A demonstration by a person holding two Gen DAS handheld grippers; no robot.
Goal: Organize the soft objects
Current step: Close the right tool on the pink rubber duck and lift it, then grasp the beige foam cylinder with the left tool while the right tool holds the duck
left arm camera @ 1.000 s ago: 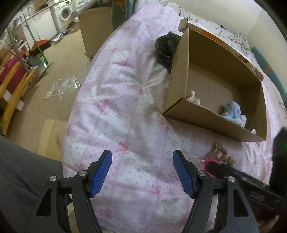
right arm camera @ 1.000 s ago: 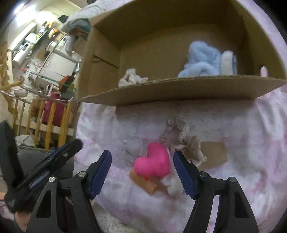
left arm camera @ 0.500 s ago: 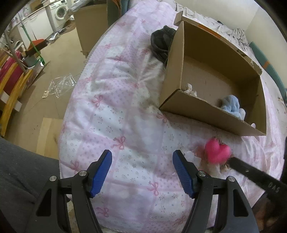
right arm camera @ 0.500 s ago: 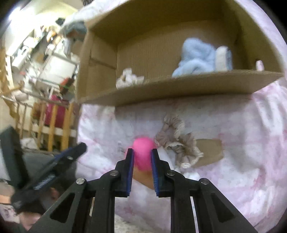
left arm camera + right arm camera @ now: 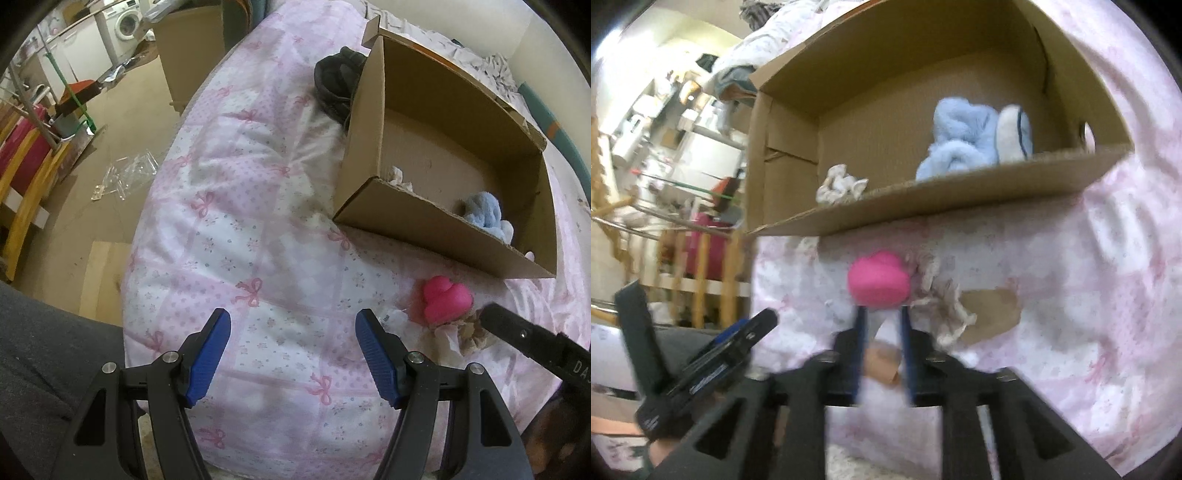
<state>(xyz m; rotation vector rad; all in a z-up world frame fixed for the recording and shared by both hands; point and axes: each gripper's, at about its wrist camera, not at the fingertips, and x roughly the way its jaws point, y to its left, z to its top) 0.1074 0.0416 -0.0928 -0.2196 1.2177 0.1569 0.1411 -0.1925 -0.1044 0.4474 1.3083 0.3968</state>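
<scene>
A pink heart-shaped soft toy [image 5: 879,278] is pinched between the fingers of my right gripper [image 5: 881,312], held just above the quilt; it also shows in the left wrist view [image 5: 445,298]. An open cardboard box [image 5: 960,199] lies beyond it on the bed, holding a light-blue plush [image 5: 960,142] and a white scrunchie [image 5: 840,184]. The box also shows in the left wrist view [image 5: 424,221]. A beige scrunchie [image 5: 942,295] lies on the quilt right of the heart. My left gripper [image 5: 293,350] is open and empty over the quilt's near edge.
The pink-and-white quilt [image 5: 240,221] covers the bed. A dark garment [image 5: 338,86] lies behind the box's left corner. A flat piece of brown card [image 5: 990,302] lies on the quilt. Floor with clutter and a wooden rack [image 5: 22,177] is at left.
My right gripper closed on the pink heart and lifted it a little toward the box. The left gripper stayed open and shifted slightly.
</scene>
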